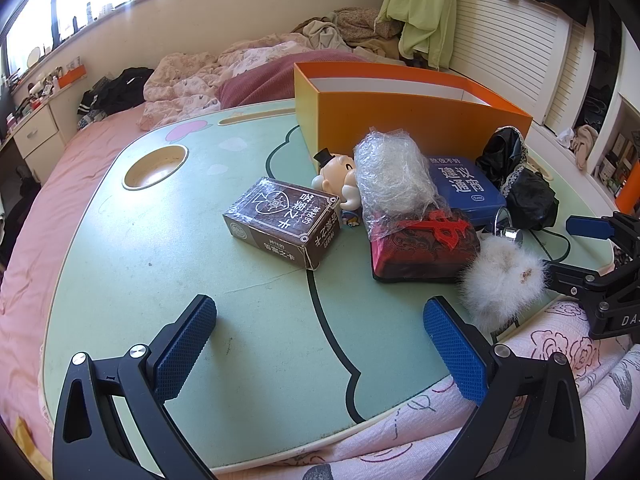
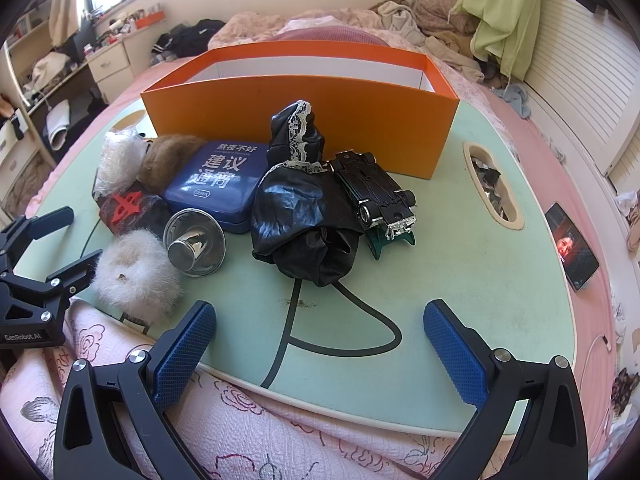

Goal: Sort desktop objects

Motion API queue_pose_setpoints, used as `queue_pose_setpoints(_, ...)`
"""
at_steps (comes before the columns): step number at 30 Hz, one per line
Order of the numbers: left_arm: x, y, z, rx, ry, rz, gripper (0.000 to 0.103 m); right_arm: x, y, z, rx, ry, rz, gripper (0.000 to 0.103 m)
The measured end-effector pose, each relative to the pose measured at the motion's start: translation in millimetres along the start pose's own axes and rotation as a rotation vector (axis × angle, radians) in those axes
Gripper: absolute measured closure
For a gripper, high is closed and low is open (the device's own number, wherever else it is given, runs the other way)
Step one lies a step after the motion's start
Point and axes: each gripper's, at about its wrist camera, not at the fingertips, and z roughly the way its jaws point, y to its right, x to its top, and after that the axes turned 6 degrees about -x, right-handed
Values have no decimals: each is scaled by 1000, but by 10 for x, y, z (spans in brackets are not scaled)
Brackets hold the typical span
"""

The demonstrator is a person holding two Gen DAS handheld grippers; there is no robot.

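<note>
An open orange box (image 1: pixel 404 120) (image 2: pixel 304 108) stands at the back of a green lap table (image 1: pixel 168 248) (image 2: pixel 480 280). In front of it lie a brown card box (image 1: pixel 280 222), a small figurine (image 1: pixel 340 184), a bubble-wrapped bundle (image 1: pixel 390 172), a red-and-black pouch (image 1: pixel 424 244), a blue tin (image 1: pixel 464 186) (image 2: pixel 218 184), a black lace-trimmed bag (image 2: pixel 304 208), a black toy car (image 2: pixel 374 194), a shiny metal cone (image 2: pixel 194 246) and a white fluffy ball (image 1: pixel 502 280) (image 2: pixel 134 272). My left gripper (image 1: pixel 320 344) and right gripper (image 2: pixel 320 344) both hover open and empty at the near edge.
The table rests on a pink bed (image 1: pixel 40 208) with rumpled bedding (image 1: pixel 192 76) behind. A floral quilt (image 2: pixel 224 428) covers the near side. A phone (image 2: pixel 572 246) lies on the bed at the right. A slot (image 2: pixel 492 188) in the table holds small items.
</note>
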Motion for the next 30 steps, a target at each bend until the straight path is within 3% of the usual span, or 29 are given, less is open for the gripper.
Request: queue_pose_setpoints(30,6,0,-5,10,2,-13,0,-10,-3,0,0,1,-2,0)
